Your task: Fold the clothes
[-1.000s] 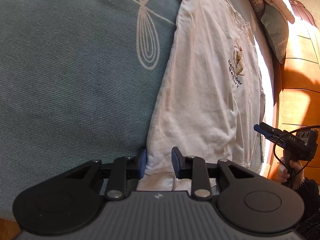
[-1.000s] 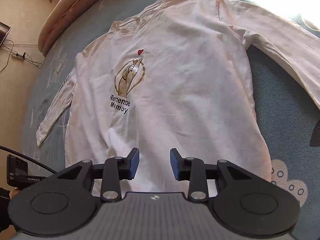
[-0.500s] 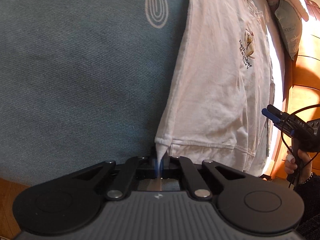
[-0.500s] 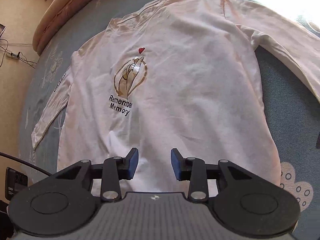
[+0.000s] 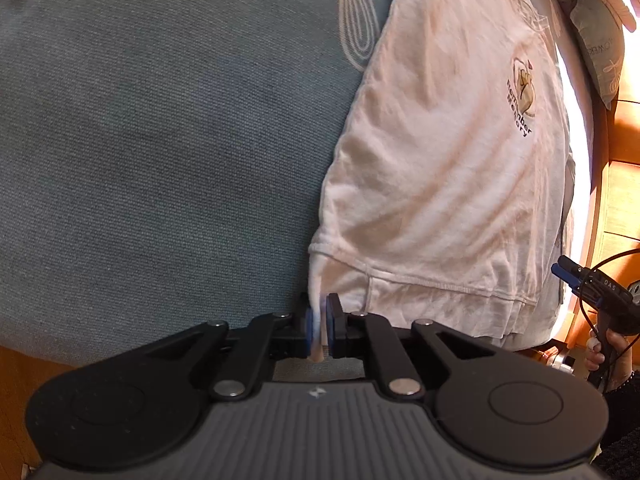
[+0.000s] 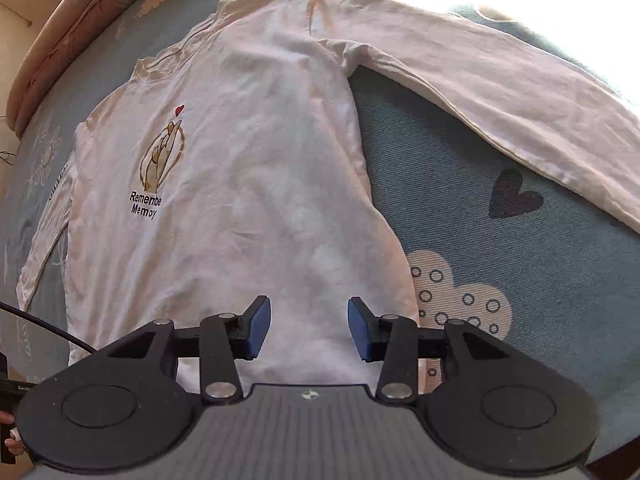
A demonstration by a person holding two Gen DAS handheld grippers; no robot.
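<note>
A white long-sleeved shirt [image 5: 440, 160] with a "Remember Memory" print lies face up on the bed, sleeves spread out. My left gripper [image 5: 318, 328] pinches the shirt's lower hem corner [image 5: 316, 280] between its blue pads; the jaws are opening slightly, with the cloth still caught. My right gripper [image 6: 308, 328] hovers over the shirt [image 6: 248, 184] near its bottom hem. Its jaws are opening and nothing is between them. In the left wrist view the right gripper [image 5: 592, 284] shows at the far right, in a person's hand [image 5: 600, 354].
A blue-grey patterned bedspread [image 6: 500, 280] covers the bed. A pillow [image 5: 600, 40] and a pink quilt roll [image 6: 60, 32] lie past the collar. The wooden bed frame [image 5: 624, 200] runs along one side. A black cable [image 6: 40, 324] crosses the lower left.
My left gripper closed on the hem corner and lifted it a little; its pads have since parted slightly. My right gripper moved right across the shirt and its jaws widened.
</note>
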